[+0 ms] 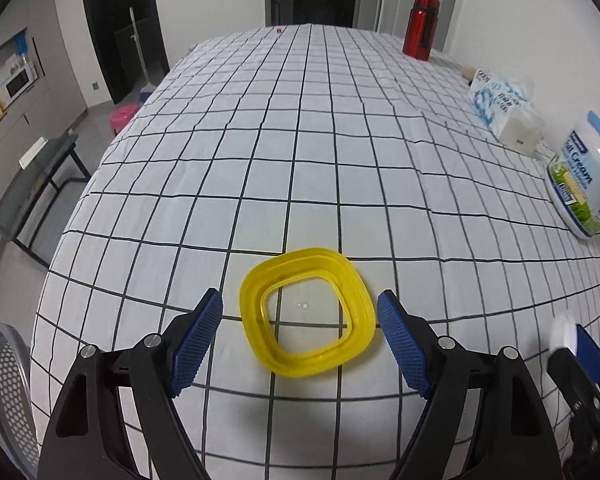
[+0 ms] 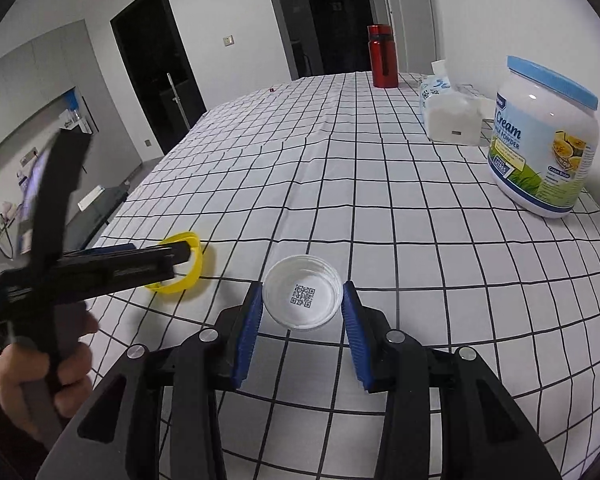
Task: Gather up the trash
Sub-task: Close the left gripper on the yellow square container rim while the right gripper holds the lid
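Observation:
A yellow square plastic ring [image 1: 306, 312] lies flat on the checked tablecloth [image 1: 300, 160]. My left gripper [image 1: 300, 312] is open, its blue pads on either side of the ring, not touching it. The ring also shows in the right wrist view [image 2: 186, 266], partly hidden by the left gripper. A white round lid [image 2: 303, 297] with a QR code inside sits between the fingers of my right gripper [image 2: 303, 300]. Its blue pads touch the lid on both sides.
A red bottle [image 1: 420, 26] stands at the far end. A tissue pack [image 1: 500, 106] and a large milk powder jar [image 2: 544, 136] stand along the right edge. A perforated grey bin [image 1: 8, 392] sits beside the table's near left corner.

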The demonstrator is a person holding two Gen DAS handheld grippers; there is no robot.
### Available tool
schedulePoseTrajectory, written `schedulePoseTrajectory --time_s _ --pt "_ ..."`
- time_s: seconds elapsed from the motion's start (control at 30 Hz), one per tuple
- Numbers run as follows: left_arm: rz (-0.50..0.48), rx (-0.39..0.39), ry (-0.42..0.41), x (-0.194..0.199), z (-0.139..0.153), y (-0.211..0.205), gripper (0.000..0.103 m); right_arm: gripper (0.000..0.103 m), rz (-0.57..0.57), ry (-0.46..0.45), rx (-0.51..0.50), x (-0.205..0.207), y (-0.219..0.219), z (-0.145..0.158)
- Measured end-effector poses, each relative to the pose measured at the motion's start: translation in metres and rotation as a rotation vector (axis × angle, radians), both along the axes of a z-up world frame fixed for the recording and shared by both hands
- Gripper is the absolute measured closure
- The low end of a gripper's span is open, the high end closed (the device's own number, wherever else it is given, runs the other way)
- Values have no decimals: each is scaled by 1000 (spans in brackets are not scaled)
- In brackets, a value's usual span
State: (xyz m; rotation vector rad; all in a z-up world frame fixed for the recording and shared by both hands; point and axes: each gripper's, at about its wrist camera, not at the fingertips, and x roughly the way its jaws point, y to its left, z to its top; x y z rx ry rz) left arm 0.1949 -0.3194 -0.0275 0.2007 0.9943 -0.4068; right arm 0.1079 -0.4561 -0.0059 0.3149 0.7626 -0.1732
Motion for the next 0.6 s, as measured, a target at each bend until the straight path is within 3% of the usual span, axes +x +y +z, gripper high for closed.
schedulePoseTrajectory --time_s 0.6 --pt "24 -8 64 13 -12 -6 18 64 15 -24 13 -6 3 5"
